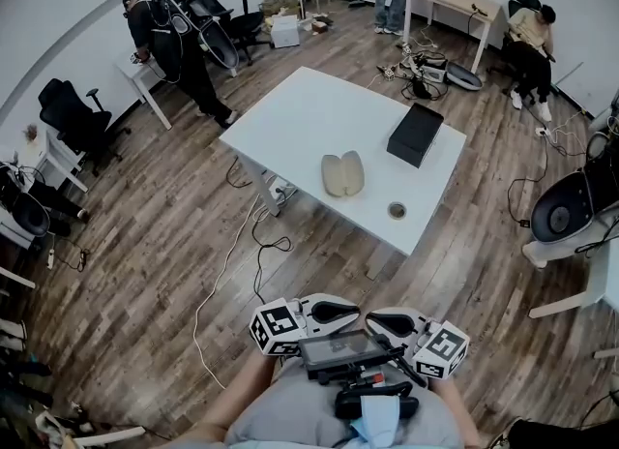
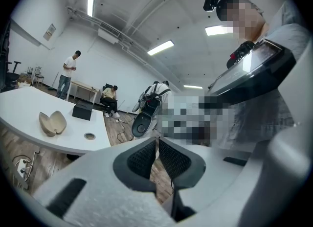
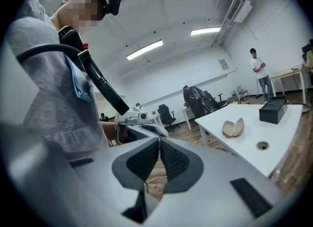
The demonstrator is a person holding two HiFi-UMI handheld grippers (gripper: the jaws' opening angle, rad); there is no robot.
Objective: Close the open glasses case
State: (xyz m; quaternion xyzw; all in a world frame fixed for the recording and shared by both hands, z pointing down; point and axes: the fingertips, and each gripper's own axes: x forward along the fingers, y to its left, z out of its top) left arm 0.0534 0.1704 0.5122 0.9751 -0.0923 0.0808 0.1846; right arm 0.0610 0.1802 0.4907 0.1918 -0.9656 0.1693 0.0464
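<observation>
The open beige glasses case lies on the far white table, well apart from the near left gripper and right gripper, whose jaws are pressed together on nothing.

**No legible writing**

Nothing can be read. The cubes on the left gripper and right gripper carry only black-and-white square patterns. A wall notice is too small to read, and the chest-mounted screen is too dim.
</observation>
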